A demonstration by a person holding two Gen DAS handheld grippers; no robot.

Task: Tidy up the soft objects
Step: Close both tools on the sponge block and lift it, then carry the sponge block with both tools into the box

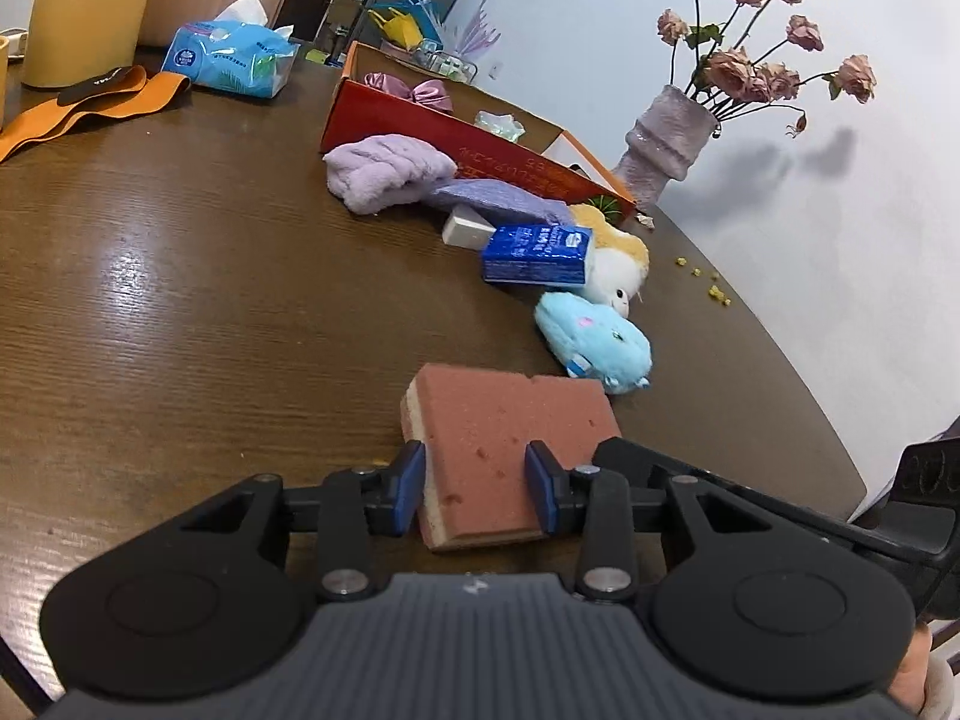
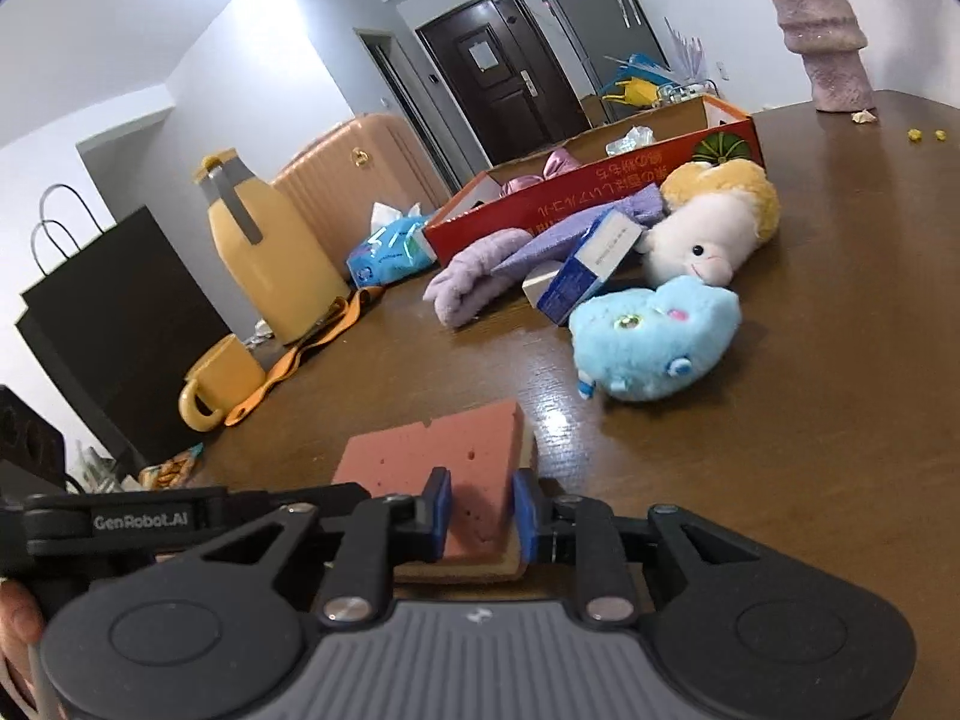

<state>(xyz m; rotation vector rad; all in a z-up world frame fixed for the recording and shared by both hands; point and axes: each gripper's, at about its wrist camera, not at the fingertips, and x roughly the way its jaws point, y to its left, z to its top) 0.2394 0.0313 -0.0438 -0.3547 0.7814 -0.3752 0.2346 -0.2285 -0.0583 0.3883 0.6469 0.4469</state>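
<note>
The dark wooden desk (image 1: 180, 312) carries everything here. Largest on it is the long red cardboard box (image 1: 456, 147), open-topped, lying at about one o'clock from the left gripper, with a pink satin bow (image 1: 420, 90) inside. Beyond its far end stands a mauve vase (image 1: 660, 138) of dried roses. Off at eleven o'clock sits a tall yellow jug (image 2: 264, 252), with a yellow mug (image 2: 222, 384) and an orange strap (image 1: 90, 108) near it, and a blue tissue pack (image 1: 231, 57) a little further round.

Against the box's near wall lies a heap of soft things: a lilac towel (image 1: 390, 171), a white and yellow plush toy (image 2: 714, 228), and a small blue carton (image 1: 537, 255) leaning on the plush. Just in front, at twelve o'clock, rests a light blue plush toy (image 2: 654, 342).

Nearest of all is the pink sponge (image 1: 504, 444), with a pale underlayer. The left gripper (image 1: 477, 489) has its jaws clamped on one end of the sponge, blue pads pressing its sides. The right gripper (image 2: 480, 516) grips the other end, jaws squeezed in tighter, the foam bulging between them. A hand (image 2: 15, 630) shows at that gripper's edge
</note>
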